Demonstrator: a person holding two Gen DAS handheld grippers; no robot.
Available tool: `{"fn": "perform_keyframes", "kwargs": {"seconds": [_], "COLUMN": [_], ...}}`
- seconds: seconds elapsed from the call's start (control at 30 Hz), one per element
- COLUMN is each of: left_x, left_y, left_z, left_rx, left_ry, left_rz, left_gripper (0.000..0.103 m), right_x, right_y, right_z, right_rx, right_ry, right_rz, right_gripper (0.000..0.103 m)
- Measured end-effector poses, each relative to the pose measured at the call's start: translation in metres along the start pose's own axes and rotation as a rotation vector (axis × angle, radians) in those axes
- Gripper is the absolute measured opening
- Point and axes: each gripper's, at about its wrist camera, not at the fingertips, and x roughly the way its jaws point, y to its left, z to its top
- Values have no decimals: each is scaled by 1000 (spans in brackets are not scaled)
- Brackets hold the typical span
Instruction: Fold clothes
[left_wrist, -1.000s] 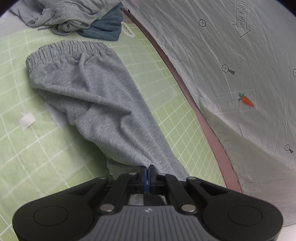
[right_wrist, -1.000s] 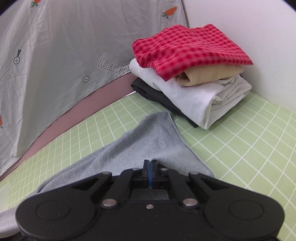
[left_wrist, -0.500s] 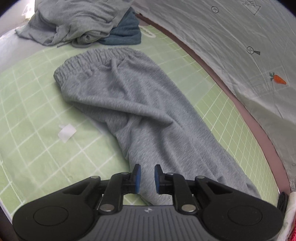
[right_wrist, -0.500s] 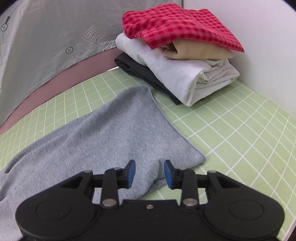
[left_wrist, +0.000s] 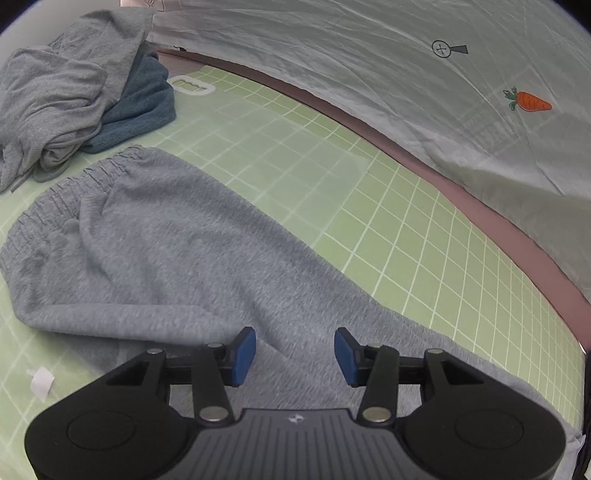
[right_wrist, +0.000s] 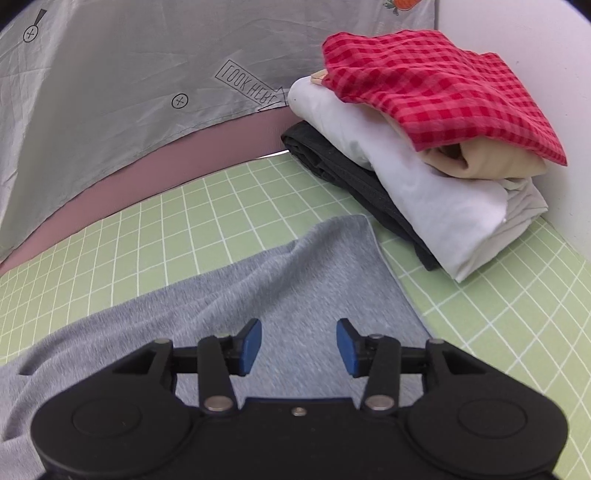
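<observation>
The pale grey printed sheet (right_wrist: 122, 85) behind the mat reads "LOOK HERE" inside an arrow outline. One pair of grey jersey sweatpants (left_wrist: 177, 258) lies flat on the green gridded cutting mat (left_wrist: 388, 221), beside a stack of four folded garments (right_wrist: 424, 147). The left gripper (left_wrist: 294, 354) and right gripper (right_wrist: 298, 345) have just been opening; both stand half spread above the sweatpants, empty.

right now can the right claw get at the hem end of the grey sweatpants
Probably yes. The right claw is open, its jaws having just been opening, directly above the grey sweatpants leg end. Nothing lies on that end; the folded stack sits apart, beyond it.
</observation>
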Motion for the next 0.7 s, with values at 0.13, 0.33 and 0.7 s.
{"fn": "perform_keyframes", "kwargs": {"seconds": [0.13,0.33,0.7], "left_x": [28,52,72], "left_y": [-8,-21,-29], "left_z": [16,32,40], "left_rx": [-100,-122,-78], "left_ry": [30,35,26], "left_rz": [-1,18,123], "left_gripper": [52,59,32], "right_x": [27,66,93], "right_y": [16,27,35], "right_z": [14,26,30], "right_rx": [17,79,64], "right_ry": [28,70,106], "right_rz": [27,22,18], "right_gripper": [48,50,30]}}
